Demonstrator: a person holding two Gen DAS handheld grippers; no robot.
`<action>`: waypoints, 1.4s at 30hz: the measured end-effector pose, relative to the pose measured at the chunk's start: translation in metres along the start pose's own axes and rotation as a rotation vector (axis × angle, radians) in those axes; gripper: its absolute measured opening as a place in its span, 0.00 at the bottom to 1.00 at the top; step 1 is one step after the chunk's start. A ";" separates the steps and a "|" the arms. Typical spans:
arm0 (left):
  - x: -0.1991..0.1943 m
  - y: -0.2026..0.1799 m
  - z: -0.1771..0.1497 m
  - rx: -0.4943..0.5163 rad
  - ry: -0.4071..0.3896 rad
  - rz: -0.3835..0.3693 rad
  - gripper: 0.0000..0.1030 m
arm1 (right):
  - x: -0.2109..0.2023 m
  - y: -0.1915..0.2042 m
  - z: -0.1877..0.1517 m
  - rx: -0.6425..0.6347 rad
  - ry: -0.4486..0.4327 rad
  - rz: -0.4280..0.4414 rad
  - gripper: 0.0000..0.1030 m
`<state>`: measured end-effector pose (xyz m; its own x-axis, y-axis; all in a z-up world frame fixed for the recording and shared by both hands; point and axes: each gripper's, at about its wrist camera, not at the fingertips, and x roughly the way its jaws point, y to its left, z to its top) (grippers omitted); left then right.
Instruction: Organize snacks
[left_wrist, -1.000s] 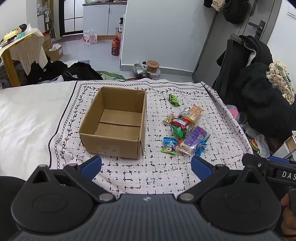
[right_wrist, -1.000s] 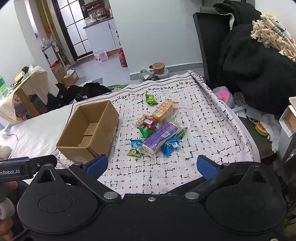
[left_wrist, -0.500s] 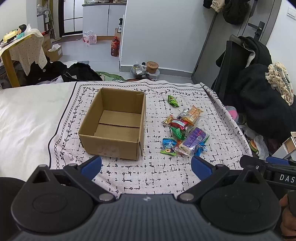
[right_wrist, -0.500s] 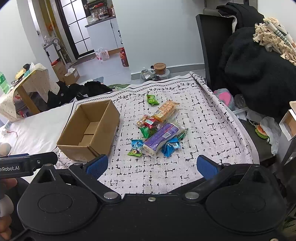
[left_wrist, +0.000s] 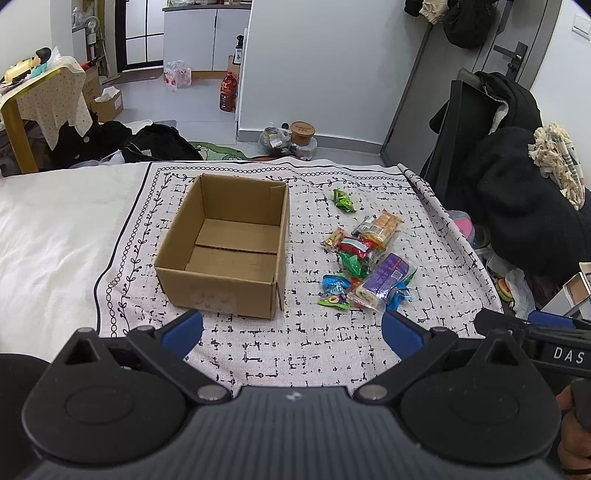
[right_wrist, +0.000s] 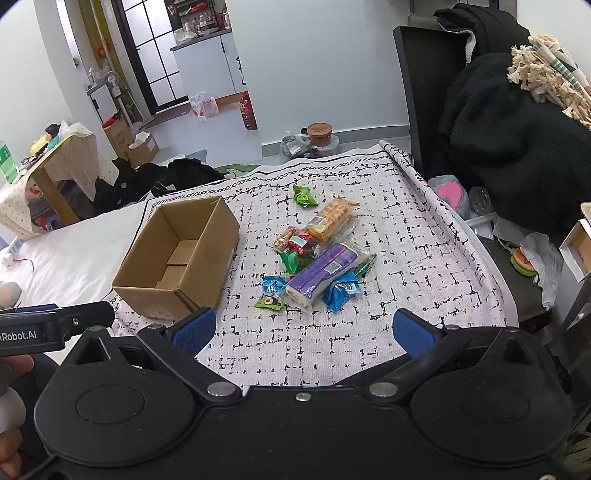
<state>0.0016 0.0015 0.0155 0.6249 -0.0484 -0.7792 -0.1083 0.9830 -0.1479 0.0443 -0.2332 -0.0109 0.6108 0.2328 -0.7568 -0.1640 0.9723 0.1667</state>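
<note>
An empty open cardboard box (left_wrist: 225, 284) (right_wrist: 147, 291) sits on a white cloth with black marks (left_wrist: 306, 343) (right_wrist: 424, 266). To its right lies a pile of snack packets: a long purple pack (left_wrist: 384, 277) (right_wrist: 321, 273), an orange cracker pack (left_wrist: 382, 225) (right_wrist: 330, 214), blue packets (left_wrist: 334, 282) (right_wrist: 341, 291) and a lone green packet (left_wrist: 343, 201) (right_wrist: 303, 195) farther back. My left gripper (left_wrist: 291, 330) is open, held back above the cloth's near edge with nothing between its blue pads. My right gripper (right_wrist: 303, 328) is open too, short of the pile.
A white bedsheet (left_wrist: 48, 236) stretches left of the cloth. Black clothes heap on a chair (right_wrist: 509, 133) at the right. Bags and a tub (left_wrist: 303, 133) stand on the floor beyond the bed. A draped wooden table (left_wrist: 40, 96) is at far left.
Both grippers have drawn back and up a little, so the box and snacks look slightly smaller and farther. Nothing on the cloth has moved.
</note>
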 end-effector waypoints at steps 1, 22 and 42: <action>0.000 0.000 0.000 0.001 0.000 0.000 0.99 | 0.000 0.000 0.000 0.001 0.000 0.001 1.00; 0.016 -0.007 0.007 -0.006 0.002 -0.008 0.99 | 0.011 -0.008 0.006 0.000 0.012 -0.006 1.00; 0.082 -0.038 0.022 -0.012 0.012 -0.018 0.89 | 0.070 -0.061 0.013 0.161 0.078 0.043 0.69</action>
<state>0.0741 -0.0357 -0.0295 0.6177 -0.0682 -0.7834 -0.1062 0.9799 -0.1691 0.1074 -0.2756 -0.0659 0.5426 0.2779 -0.7927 -0.0588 0.9540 0.2941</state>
